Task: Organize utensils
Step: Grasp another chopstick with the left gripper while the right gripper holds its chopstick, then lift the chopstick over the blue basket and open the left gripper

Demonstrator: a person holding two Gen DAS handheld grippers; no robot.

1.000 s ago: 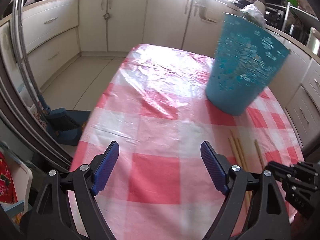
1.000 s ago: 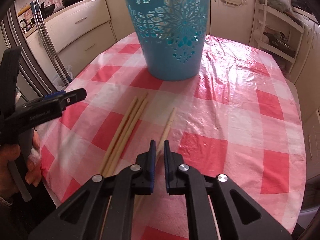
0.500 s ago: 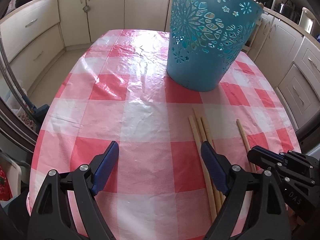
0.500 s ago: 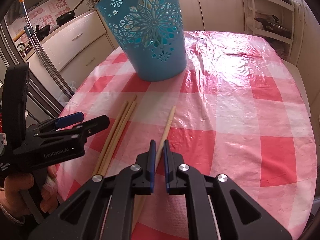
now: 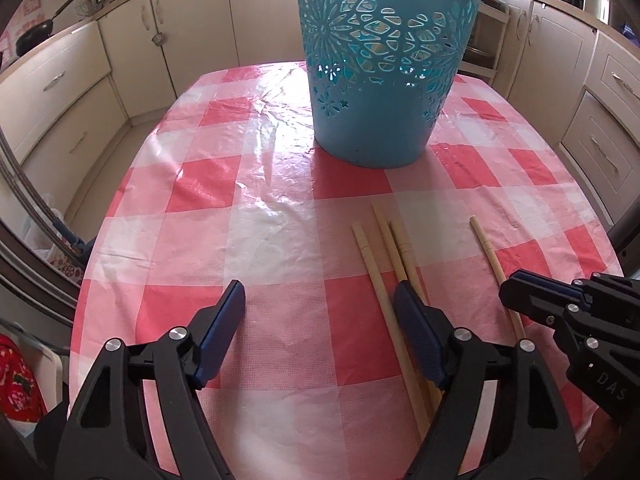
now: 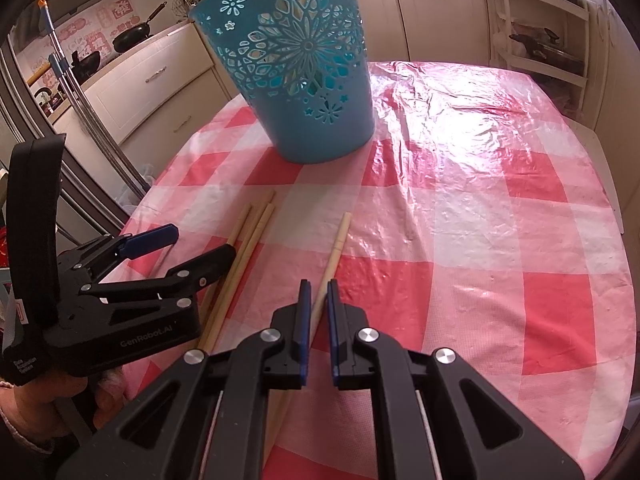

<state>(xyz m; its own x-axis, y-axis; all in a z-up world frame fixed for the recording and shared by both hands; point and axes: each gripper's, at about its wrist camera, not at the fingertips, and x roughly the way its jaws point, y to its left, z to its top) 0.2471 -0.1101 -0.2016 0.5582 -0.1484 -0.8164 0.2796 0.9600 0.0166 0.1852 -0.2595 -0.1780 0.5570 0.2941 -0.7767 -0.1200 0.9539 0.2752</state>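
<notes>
Both claws over the chopsticks, the basket waiting at 12 o'clock

The left claw [image 5: 318,326], jaws just narrowed yet gaping on nothing, lines up beside the three bunched chopsticks [image 5: 390,248] at its 1 o'clock; the right claw [image 6: 317,308] pinches the lone chopstick [image 6: 334,252], likely bound for the blue basket [image 6: 304,80] on the worktop [image 6: 480,240].

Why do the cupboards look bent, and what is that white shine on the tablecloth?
Left wrist view: the fisheye lens curves the cupboards and darkens the corners; a soft white sheen lies on the plastic tablecloth in front of the blue basket. Right wrist view: the same curving, with stronger glare on the wrinkled cloth right of the basket; both pictures are sharp, not blurred.
</notes>
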